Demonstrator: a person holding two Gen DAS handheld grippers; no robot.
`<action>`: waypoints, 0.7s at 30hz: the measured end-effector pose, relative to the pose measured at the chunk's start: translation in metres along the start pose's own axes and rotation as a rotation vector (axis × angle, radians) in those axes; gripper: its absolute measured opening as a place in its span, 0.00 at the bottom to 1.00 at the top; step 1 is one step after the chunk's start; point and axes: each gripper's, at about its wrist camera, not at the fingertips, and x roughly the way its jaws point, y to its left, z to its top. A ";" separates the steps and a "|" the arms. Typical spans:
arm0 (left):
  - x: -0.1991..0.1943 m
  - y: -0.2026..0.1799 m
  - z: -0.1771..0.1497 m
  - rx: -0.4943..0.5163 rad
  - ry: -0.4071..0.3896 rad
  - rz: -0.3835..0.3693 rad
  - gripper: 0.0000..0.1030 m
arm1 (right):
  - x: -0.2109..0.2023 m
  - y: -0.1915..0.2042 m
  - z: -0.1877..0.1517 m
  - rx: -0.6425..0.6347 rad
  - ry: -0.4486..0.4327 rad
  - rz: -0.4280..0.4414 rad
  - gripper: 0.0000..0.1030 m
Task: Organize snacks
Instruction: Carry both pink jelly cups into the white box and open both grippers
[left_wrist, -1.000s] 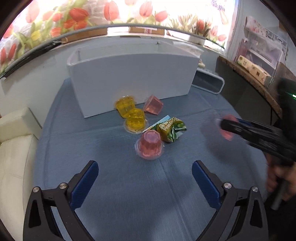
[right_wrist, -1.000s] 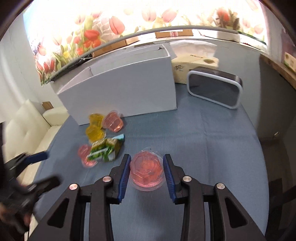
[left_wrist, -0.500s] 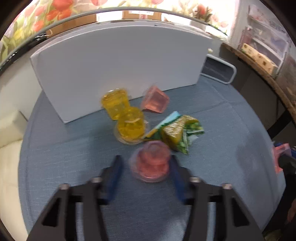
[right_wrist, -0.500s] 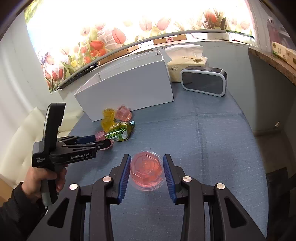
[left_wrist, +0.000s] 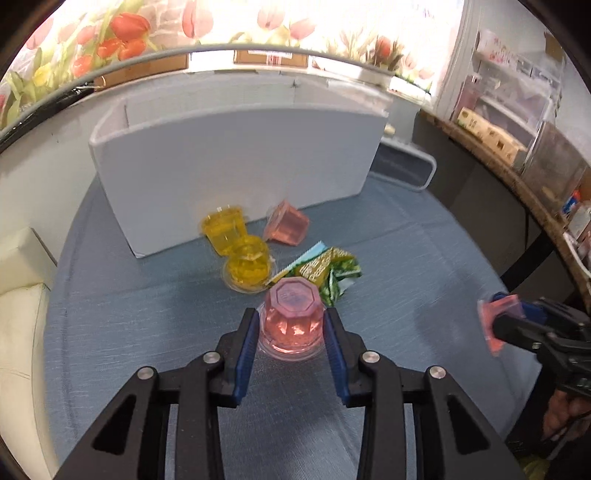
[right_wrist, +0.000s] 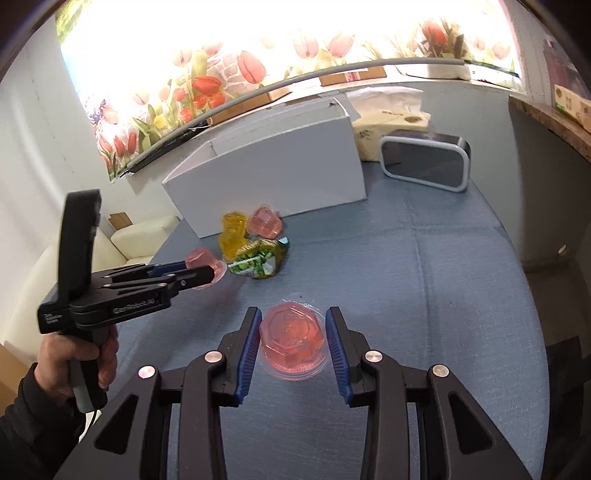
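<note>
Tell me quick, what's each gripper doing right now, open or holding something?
Left gripper: shut on a pink jelly cup that has just been clamped on the table.
Right gripper: shut on another pink jelly cup.

My left tongs pinch a pink jelly cup (left_wrist: 291, 317), upside down with its octagonal base up and its lid rim at the blue cloth. My right tongs clamp a second pink jelly cup (right_wrist: 293, 338), held clear of the cloth. Behind them, a yellow jelly cup (left_wrist: 248, 267) sits inverted, touching another yellow cup (left_wrist: 223, 229) tipped on its side. A third pink cup (left_wrist: 286, 229) lies tilted just beside the white box (left_wrist: 236, 166). A crumpled green snack packet (left_wrist: 325, 269) lies near the cups.
</note>
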 end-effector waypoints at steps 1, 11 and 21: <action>-0.006 0.000 0.002 -0.006 -0.015 -0.007 0.38 | 0.000 0.002 0.002 -0.003 -0.003 0.004 0.38; -0.071 0.014 0.060 -0.022 -0.194 -0.021 0.38 | 0.010 0.034 0.079 -0.093 -0.068 0.053 0.38; -0.051 0.057 0.160 -0.056 -0.237 -0.006 0.38 | 0.067 0.044 0.208 -0.117 -0.101 0.028 0.38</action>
